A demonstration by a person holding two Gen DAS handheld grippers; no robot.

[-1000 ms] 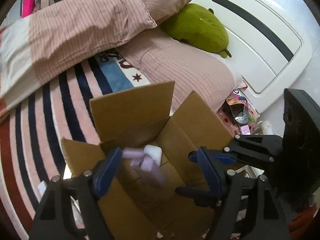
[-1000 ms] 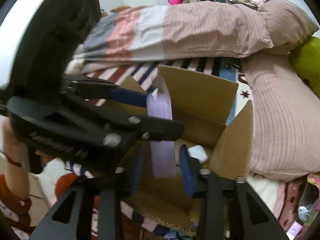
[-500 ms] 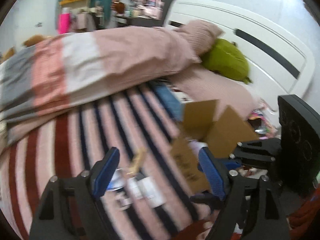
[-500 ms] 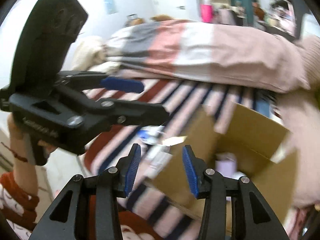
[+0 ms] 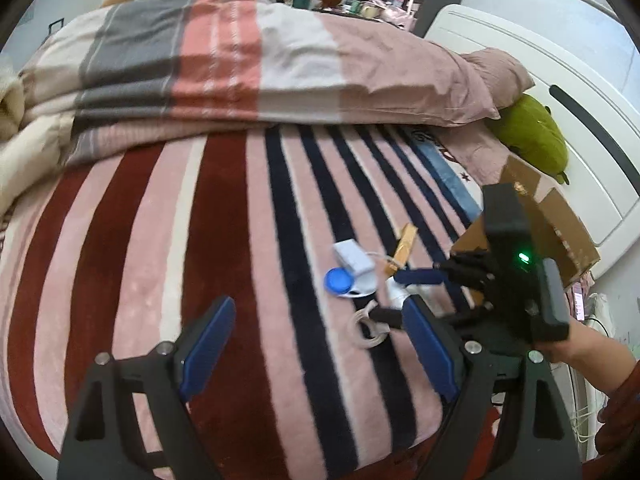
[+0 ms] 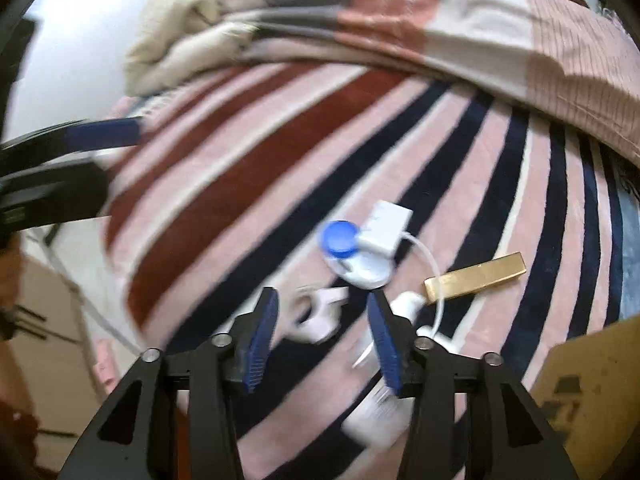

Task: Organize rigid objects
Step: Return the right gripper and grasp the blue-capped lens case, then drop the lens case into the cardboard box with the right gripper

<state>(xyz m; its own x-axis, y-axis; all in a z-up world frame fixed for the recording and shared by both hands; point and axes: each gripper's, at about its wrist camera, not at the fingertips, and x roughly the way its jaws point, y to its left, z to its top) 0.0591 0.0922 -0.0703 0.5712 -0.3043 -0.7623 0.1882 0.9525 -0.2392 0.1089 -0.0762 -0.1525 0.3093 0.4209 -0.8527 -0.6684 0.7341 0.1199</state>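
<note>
Small objects lie on the striped blanket [image 5: 224,216]: a white adapter box [image 5: 353,257] [image 6: 385,221] with a cable, a blue-lidded white case [image 5: 340,283] [image 6: 340,237], a gold bar [image 5: 403,247] [image 6: 476,274] and a white ring-shaped piece [image 5: 367,329] [image 6: 316,316]. My left gripper [image 5: 316,344] is open and empty, above the blanket left of the pile. My right gripper [image 6: 322,332] is open and empty, low over the white ring piece; it also shows in the left wrist view [image 5: 404,294]. The cardboard box [image 5: 560,220] [image 6: 592,400] stands to the right.
A folded striped duvet [image 5: 240,60] lies across the back of the bed. A green plush [image 5: 532,136] and a pink pillow [image 5: 500,72] lie by the white headboard [image 5: 560,92]. The bed's edge and floor show at the lower left of the right wrist view.
Both grippers have swung away from the box to the left, over the blanket. The purple piece seen over the box earlier is out of sight. The right gripper has come down over the pile.
</note>
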